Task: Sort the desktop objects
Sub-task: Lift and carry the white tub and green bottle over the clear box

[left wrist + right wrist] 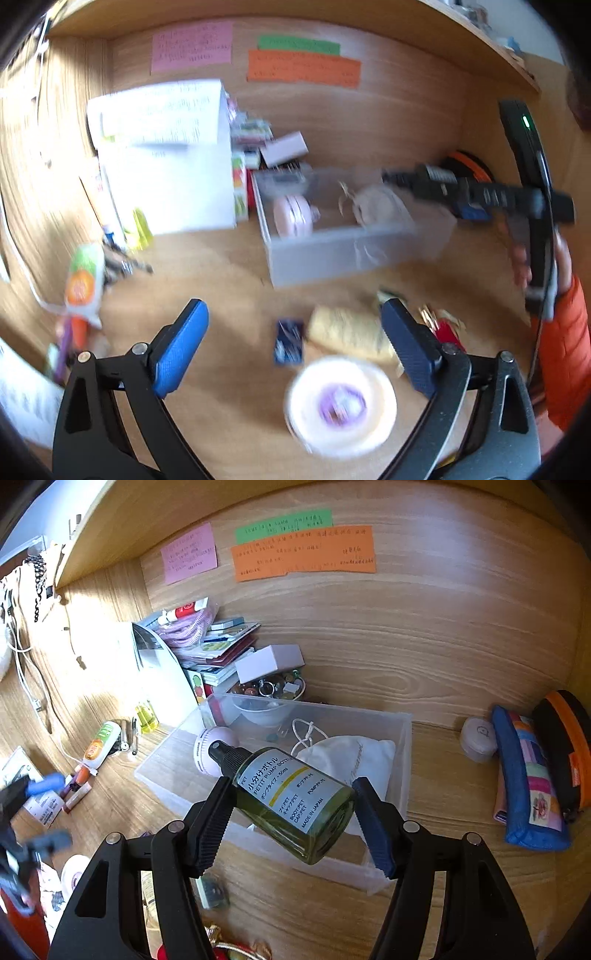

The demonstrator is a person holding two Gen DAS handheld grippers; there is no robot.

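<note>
Left gripper (295,332) agape (right (291,812) clamped)

pouch (354,755) in bin (402,738), pencil case (528,779) right

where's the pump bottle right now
In the right wrist view the pump bottle sits centre frame, clamped in the right claw above the clear plastic bin's near wall.

The right tongs (295,823) clamp a green pump bottle (295,805) above the clear bin (402,746).
</note>
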